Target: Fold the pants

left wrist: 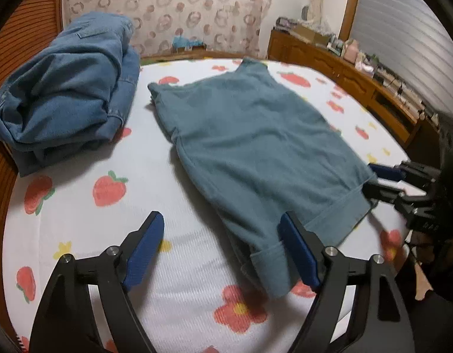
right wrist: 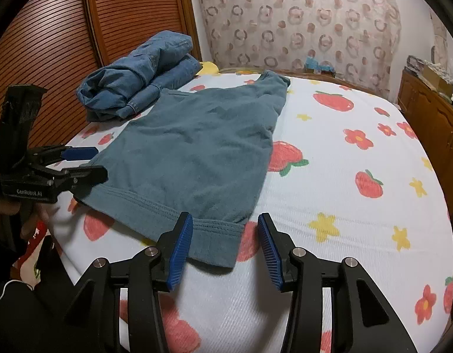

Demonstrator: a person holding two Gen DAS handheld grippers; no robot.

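The teal pants (left wrist: 250, 147) lie flat on the strawberry-print bed sheet (left wrist: 79, 229), waistband toward me; they also show in the right wrist view (right wrist: 197, 153). My left gripper (left wrist: 223, 244) is open, its right finger (left wrist: 299, 253) touching the near waistband corner, the cloth not between the pads. In the right wrist view it (right wrist: 88, 164) sits open at the waistband's left corner. My right gripper (right wrist: 225, 244) is open, with the waistband's right corner lying between its fingers. In the left wrist view it (left wrist: 376, 179) is at the far waistband corner.
A pile of folded blue denim (left wrist: 67, 88) lies at the far left of the bed, also in the right wrist view (right wrist: 138, 73). A wooden slatted headboard (right wrist: 50, 44) stands on the left. A wooden dresser (left wrist: 358, 79) with clutter runs along the right.
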